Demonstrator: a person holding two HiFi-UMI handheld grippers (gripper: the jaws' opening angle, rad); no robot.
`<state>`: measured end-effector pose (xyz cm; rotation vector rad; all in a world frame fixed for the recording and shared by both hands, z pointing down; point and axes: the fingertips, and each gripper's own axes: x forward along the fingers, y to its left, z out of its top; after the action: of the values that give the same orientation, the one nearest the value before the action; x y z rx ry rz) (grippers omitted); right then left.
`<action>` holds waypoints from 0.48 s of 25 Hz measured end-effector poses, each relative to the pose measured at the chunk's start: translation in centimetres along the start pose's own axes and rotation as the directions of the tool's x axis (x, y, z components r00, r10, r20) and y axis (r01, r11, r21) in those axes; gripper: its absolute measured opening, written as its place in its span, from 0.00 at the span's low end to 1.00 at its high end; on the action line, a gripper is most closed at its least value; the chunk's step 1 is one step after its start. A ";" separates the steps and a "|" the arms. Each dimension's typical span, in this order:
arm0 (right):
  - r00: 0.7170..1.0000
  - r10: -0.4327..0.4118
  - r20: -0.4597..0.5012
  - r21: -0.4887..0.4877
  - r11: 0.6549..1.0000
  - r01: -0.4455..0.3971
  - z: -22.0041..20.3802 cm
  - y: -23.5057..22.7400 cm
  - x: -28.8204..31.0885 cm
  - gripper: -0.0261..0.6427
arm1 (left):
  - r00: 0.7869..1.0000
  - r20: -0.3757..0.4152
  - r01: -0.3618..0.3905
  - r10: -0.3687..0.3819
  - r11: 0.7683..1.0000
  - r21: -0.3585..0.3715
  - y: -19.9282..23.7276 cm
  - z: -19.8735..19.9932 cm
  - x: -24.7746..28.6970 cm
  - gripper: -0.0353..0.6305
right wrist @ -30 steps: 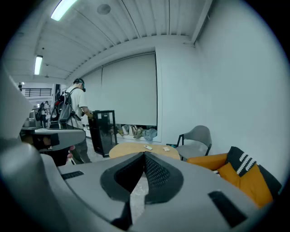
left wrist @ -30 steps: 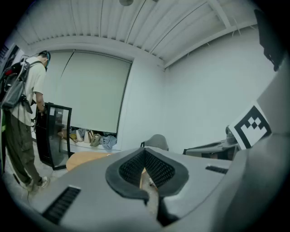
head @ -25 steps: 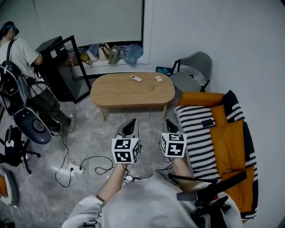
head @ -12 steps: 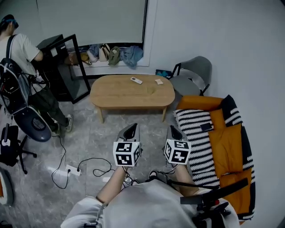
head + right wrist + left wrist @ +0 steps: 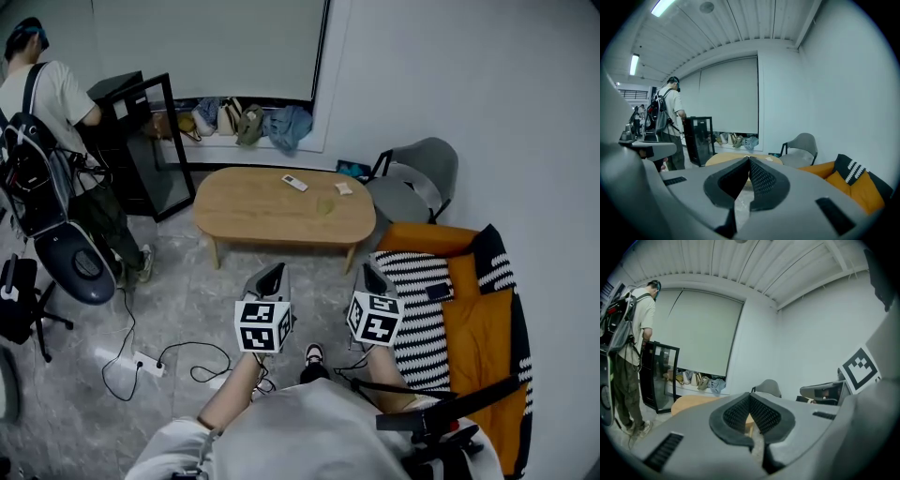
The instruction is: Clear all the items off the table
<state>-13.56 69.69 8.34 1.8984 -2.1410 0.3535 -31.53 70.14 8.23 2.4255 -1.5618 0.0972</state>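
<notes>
Approach step, nothing picked up yet. Left gripper and right gripper are both closed tight and empty, well short of the desk. A remote and a small pale item lie on its far side. Next: get close, then open a gripper over the remote.

You are facing an oval wooden table standing on a grey marbled floor, and beyond it a drawn blind is covering the window in the white wall. Just right of the table a grey chair is sitting, with an orange sofa lying on the table's near right. Left of the table a black glass cabinet is standing.
</notes>
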 end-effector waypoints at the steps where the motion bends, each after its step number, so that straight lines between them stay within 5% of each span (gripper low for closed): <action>1: 1.000 0.003 -0.003 0.003 1.000 -0.003 0.1 -0.3 1.0 0.07 | 1.000 0.000 -0.004 0.004 1.000 0.002 0.3 0.2 0.9 0.06; 12: 0.999 0.014 -0.047 0.029 0.999 -0.013 3.3 -7.3 13.1 0.07 | 0.999 -0.033 -0.014 0.014 1.000 0.011 0.7 2.7 15.5 0.06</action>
<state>-7.89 55.52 9.87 1.8727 -2.1309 0.4298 -25.86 55.45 8.70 2.4091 -1.5682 0.1481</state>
